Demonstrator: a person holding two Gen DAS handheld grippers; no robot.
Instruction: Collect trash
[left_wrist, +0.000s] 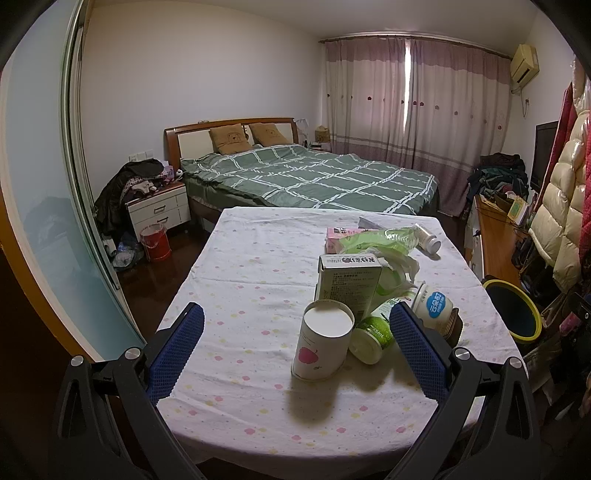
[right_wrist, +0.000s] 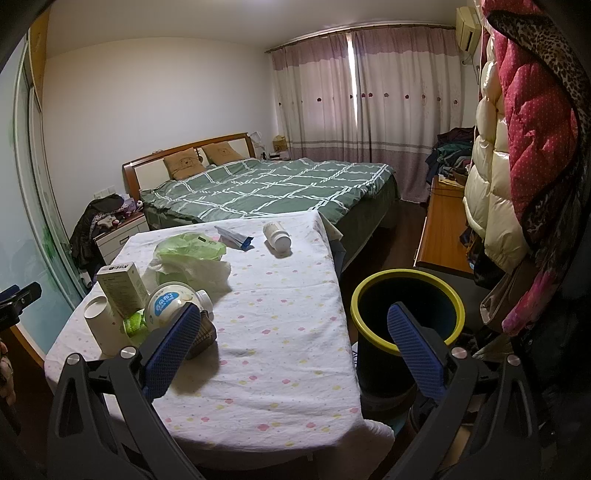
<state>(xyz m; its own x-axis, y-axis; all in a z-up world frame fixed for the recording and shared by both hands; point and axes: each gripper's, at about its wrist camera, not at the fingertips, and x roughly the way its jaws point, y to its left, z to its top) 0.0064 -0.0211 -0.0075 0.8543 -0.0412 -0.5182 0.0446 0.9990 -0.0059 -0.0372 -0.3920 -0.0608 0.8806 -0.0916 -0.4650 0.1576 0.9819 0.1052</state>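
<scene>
Bedroom table (left_wrist: 236, 280), floral cloth | left gripper (left_wrist: 295, 321) wide, paper cup (left_wrist: 323, 339) at 12 | right gripper (right_wrist: 291, 325) wide, empty | yellow-rimmed bin (right_wrist: 406, 291) at 1 o'clock.

Brown item (right_wrist: 202, 329) half hidden behind gripper finger, bin (left_wrist: 513, 312) base cut off by table

Left tool (left_wrist: 295, 321) agape, level; right tool (right_wrist: 293, 325) agape, level.
</scene>
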